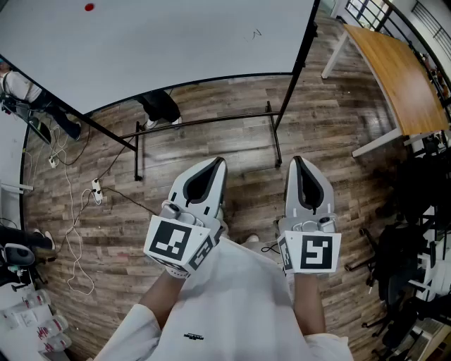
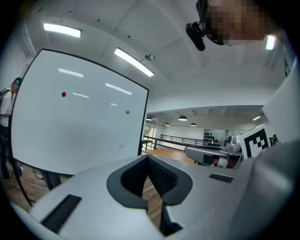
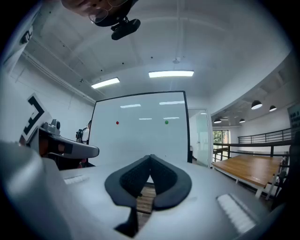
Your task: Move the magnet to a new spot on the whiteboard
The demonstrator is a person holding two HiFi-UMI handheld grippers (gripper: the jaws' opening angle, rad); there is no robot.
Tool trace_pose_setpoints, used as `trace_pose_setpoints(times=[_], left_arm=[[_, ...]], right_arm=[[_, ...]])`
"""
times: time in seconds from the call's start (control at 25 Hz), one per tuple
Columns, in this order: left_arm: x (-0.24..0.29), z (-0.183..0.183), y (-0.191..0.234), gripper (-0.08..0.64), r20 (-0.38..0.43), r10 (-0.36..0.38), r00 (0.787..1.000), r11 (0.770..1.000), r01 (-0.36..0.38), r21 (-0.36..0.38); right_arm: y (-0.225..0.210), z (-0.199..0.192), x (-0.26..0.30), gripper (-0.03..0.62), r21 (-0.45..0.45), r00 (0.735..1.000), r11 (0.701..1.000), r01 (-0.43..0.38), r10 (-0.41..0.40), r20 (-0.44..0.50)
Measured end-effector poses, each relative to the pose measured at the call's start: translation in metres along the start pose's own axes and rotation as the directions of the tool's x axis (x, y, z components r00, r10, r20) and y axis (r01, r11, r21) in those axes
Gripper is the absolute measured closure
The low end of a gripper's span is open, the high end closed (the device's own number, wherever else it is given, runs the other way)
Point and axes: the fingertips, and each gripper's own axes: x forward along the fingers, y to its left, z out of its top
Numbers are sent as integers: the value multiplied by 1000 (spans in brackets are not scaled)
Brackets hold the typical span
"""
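Red magnet and green magnet sit untouched on the whiteboard.
Both jaw pairs are closed on nothing: left hand-held gripper and right hand-held gripper hover level, well short of the board, probably lining up an approach.

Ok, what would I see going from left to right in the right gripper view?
First the left gripper → red magnet → green magnet → wooden table.
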Motion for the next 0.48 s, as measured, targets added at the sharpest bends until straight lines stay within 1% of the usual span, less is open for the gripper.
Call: trace_pose_setpoints(times=[0.16,0.28,0.4,0.48], left_arm=[[-18,3,-3,554,0,-24,1000,1000,24,17],[-26,5,7,554,-1,-27,1000,999,27,18],[-28,10,19,554,6,-46,999,999,46,25],[-31,13,31,554,13,-57,998,998,57,25]], right_arm=[[17,4,-11,581,4,1000,1000,19,-19,-6],[24,5,-12,582,19,999,999,41,-41,-4],[27,6,-8,583,48,996,995,86,-86,12],[34,4,-3,583,51,995,993,102,-103,3]])
